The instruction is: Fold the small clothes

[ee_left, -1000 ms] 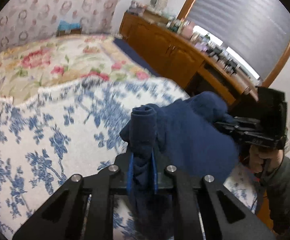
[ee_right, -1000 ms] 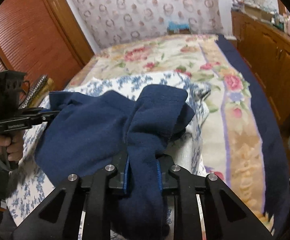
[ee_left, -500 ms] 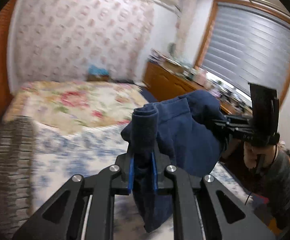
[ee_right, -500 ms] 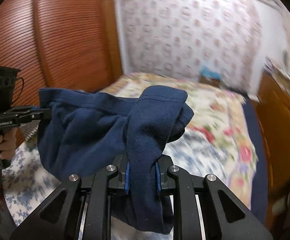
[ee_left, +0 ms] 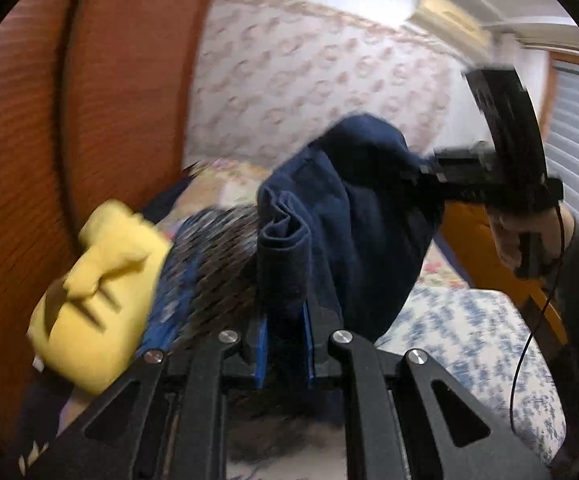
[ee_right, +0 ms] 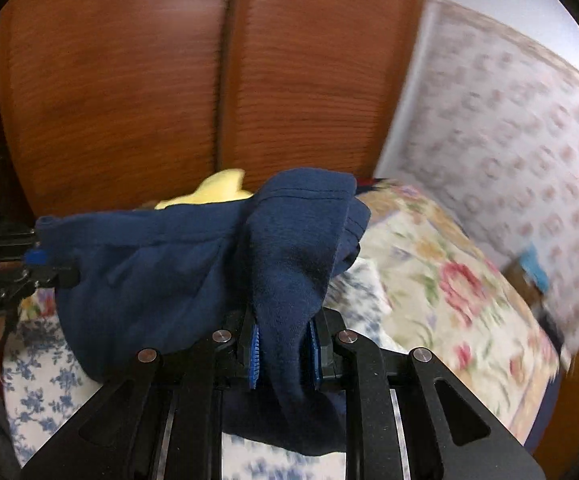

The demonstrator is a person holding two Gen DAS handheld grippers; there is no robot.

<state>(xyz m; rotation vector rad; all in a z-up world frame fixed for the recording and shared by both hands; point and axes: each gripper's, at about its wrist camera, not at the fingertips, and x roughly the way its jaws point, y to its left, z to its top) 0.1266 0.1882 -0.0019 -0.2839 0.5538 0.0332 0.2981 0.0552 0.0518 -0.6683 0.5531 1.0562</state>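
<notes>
A small navy blue fleece garment hangs in the air between both grippers, above the bed. My left gripper is shut on one bunched edge of it. My right gripper is shut on the other edge, and the cloth stretches leftward to the left gripper. The right gripper also shows in the left wrist view, held in a hand at the right.
A yellow garment lies on a dark patterned pile at the left, also visible in the right wrist view. A wooden wardrobe stands behind. The bed has a blue-flowered sheet and a floral cover.
Both grippers have swung left with the blue garment still held, from facing the bed and dresser to facing the wardrobe and the yellow garment. The views are motion-blurred.
</notes>
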